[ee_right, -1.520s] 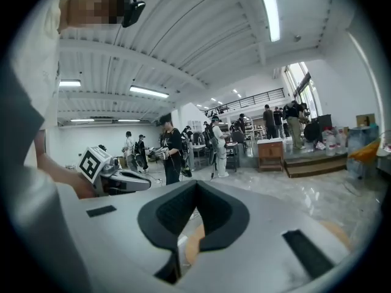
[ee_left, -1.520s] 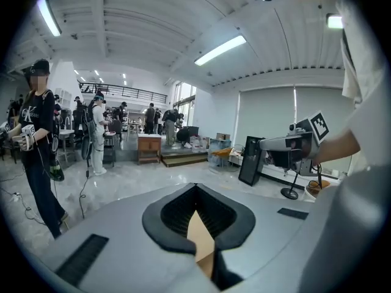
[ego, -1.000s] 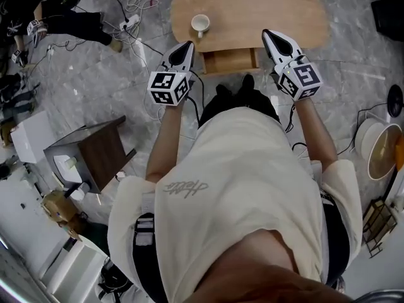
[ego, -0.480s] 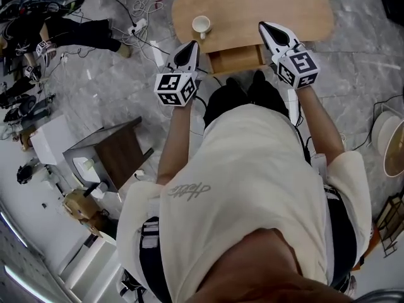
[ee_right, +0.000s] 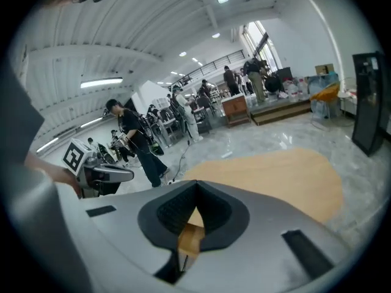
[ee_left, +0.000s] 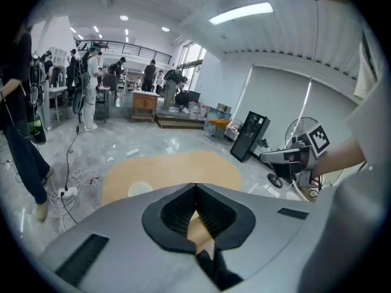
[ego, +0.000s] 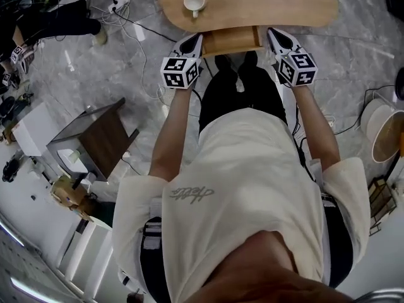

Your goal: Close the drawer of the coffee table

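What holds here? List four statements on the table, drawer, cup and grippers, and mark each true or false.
1. The drawer stands partly out from under the table. True.
2. The cup sits inside the drawer. False: it stands on the table top, to the left of the drawer in the head view.
3. The left gripper and the right gripper both have their jaws together with nothing held. True.
4. Both grippers are at the drawer's left end. False: one is at each end, with the drawer between them.
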Motion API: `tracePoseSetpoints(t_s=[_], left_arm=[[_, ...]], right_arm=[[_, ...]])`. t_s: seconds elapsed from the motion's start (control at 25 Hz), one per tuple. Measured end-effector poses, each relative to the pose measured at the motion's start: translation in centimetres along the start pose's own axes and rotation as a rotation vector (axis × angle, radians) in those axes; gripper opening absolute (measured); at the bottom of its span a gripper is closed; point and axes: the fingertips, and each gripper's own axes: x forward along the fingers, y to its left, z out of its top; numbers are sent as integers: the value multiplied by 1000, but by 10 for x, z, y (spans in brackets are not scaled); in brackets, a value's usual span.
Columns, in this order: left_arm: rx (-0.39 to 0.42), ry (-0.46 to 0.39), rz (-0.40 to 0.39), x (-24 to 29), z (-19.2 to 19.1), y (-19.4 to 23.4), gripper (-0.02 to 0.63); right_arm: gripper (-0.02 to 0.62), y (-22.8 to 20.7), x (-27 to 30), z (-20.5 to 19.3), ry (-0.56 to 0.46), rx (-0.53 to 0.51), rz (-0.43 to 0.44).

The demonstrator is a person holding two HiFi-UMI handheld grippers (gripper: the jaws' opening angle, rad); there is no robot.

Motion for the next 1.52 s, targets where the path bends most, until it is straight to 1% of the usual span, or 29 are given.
tracePoseSetpoints(t_s=[0.12,0.32,0.52,0.6,0.76,0.8,0.88,0.96,1.08,1.2,1.36,1.52], left_arm=[[-36,79,-20,19,-49,15,5],[-72,213,-44,58,-134,43,5],[-74,351,-111,93,-220,43,5],[-115,405,-124,105,-253,44,5],[-229,498,-107,122,-313,52,5],[-247,520,-107,125,-326,54,5],[-261,577,-117,131,-356,59,5],[-251,634,-130,136,-383,66,5],[-241,683,-122,149,-411,81,5],[-269,696,-102,161,-435,94,5],[-326,701,-82,175,-466,101,5],[-316,695,-86,196,-480,99,5]], right_arm=[[-6,-10,17,-42,79,85,-42],[-6,-32,55,-122,204,168,-110],[-6,-51,86,-213,350,325,-162],[-6,-55,98,-244,390,393,-189],[-6,-59,118,-294,418,528,-213],[-6,-59,121,-307,434,536,-214],[-5,-59,128,-334,494,506,-210],[-5,-63,136,-359,555,461,-197],[-5,-79,151,-384,587,455,-162],[-5,-96,163,-411,645,425,-151],[-5,-106,179,-451,718,377,-116],[-5,-107,192,-474,734,365,-88]])
